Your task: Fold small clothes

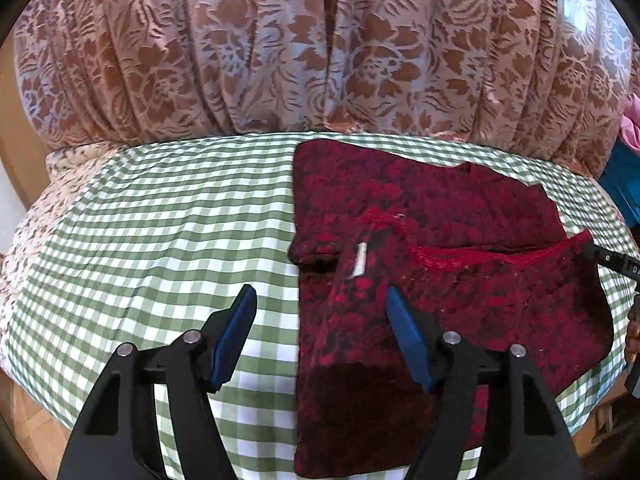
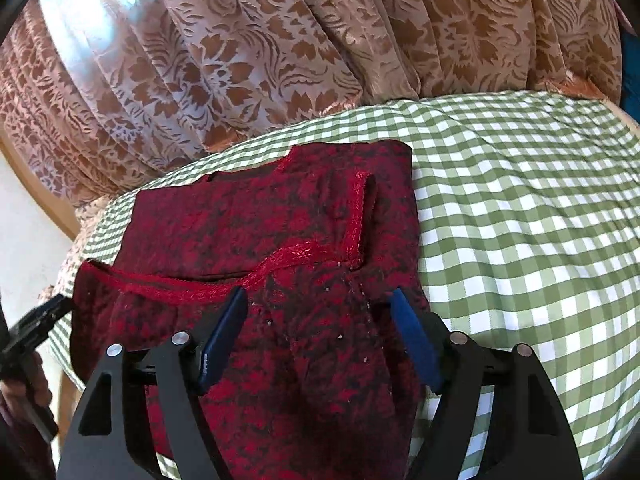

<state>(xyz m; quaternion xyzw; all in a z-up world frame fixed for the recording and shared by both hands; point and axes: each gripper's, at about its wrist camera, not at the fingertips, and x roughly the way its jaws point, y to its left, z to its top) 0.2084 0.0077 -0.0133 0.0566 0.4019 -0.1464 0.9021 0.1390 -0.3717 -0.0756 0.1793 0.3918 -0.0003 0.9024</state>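
A dark red patterned garment (image 1: 440, 280) lies partly folded on a green-and-white checked cloth (image 1: 160, 220), with a red trimmed edge and a small white label (image 1: 360, 260) showing. My left gripper (image 1: 320, 304) is open and empty, hovering over the garment's left edge. In the right wrist view the same garment (image 2: 280, 240) lies under my right gripper (image 2: 318, 304), which is open and empty above its near part. The other gripper's black tip pokes in at the frame edge in the left wrist view (image 1: 612, 260) and in the right wrist view (image 2: 36, 324).
A brown floral curtain (image 1: 320, 48) hangs right behind the table. The checked cloth (image 2: 520, 220) extends right of the garment. A wooden frame (image 2: 36, 184) and pale wall show at left; pink and blue items (image 1: 630, 160) sit at far right.
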